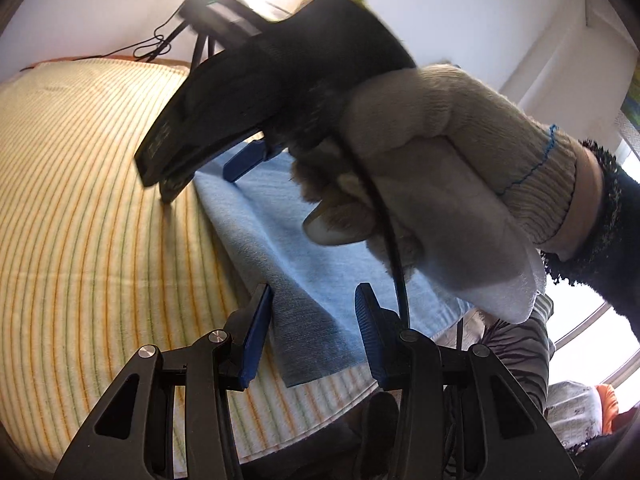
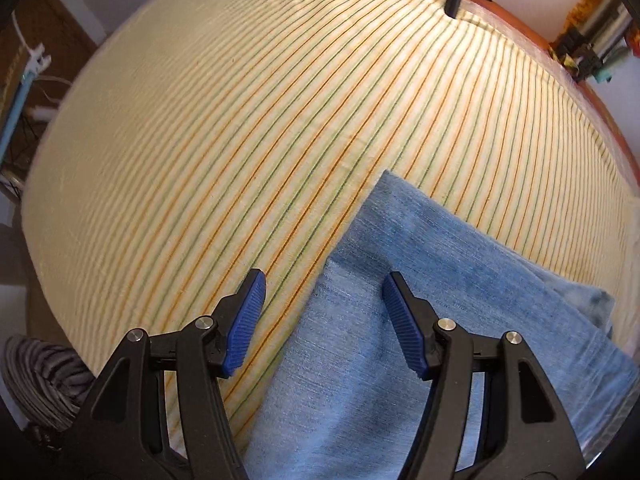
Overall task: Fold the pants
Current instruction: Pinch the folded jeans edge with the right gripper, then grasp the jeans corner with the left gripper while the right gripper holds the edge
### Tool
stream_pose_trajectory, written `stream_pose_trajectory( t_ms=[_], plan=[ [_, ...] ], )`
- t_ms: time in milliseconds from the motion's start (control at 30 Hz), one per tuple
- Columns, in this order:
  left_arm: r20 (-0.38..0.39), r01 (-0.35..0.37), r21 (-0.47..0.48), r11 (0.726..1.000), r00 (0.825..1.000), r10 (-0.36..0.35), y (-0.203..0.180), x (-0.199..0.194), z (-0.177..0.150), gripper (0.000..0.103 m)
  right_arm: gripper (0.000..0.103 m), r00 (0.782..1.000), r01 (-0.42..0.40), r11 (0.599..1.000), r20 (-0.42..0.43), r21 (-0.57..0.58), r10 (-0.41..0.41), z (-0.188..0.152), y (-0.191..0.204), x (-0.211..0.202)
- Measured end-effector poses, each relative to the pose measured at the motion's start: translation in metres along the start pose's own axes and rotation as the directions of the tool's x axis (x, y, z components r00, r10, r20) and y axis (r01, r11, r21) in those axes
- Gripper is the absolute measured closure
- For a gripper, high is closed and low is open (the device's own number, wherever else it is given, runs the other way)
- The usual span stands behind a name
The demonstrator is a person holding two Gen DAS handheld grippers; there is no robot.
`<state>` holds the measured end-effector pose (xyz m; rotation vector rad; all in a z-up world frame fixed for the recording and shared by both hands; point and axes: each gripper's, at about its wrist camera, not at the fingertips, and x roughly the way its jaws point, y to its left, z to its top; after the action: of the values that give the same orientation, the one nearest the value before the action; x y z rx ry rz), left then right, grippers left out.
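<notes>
Both grippers are hanging released over the pants (image 2: 400,340): right gripper (image 2: 324,312) straddling their edge on the striped table (image 2: 240,140), left gripper (image 1: 312,320) likewise, probably lining up the next fold.

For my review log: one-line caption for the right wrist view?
Open right gripper above the edge of folded light-blue pants on a striped cloth.
</notes>
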<state>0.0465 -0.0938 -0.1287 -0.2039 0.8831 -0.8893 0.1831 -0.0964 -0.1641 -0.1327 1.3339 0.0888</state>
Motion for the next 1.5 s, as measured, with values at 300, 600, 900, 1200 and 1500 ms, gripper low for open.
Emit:
stream_pose_trajectory(
  t_ms=[300, 600, 900, 1200, 1500],
  plan=[
    [0.000, -0.056, -0.038, 0.998, 0.998, 0.056, -0.007, -0.006, -0.003, 0.060, 0.090, 0.999, -0.004, 1.000, 0.041, 0.006, 0.004, -0.006, -0.017, -0.007],
    [-0.052, -0.123, -0.112, 0.986, 0.992, 0.118, -0.009, 0.010, -0.013, 0.051, 0.097, 0.958, -0.234, 0.964, 0.198, 0.124, 0.207, -0.034, -0.070, -0.038],
    [0.058, -0.107, -0.065, 0.992, 0.992, 0.111, -0.037, 0.010, -0.007, 0.081, 0.097, 0.931, -0.303, 0.939, 0.259, 0.160, 0.256, -0.051, -0.094, -0.055],
    [0.096, -0.139, 0.048, 0.989, 0.986, 0.134, -0.074, 0.013, -0.009, 0.081, 0.054, 0.952, -0.263, 0.960, 0.185, 0.090, 0.244, -0.036, -0.084, -0.052],
    [0.097, -0.136, 0.071, 0.988, 0.987, 0.129, -0.084, 0.028, 0.006, 0.081, 0.091, 0.973, -0.190, 0.981, 0.138, 0.042, 0.183, -0.040, -0.077, -0.050]
  ],
)
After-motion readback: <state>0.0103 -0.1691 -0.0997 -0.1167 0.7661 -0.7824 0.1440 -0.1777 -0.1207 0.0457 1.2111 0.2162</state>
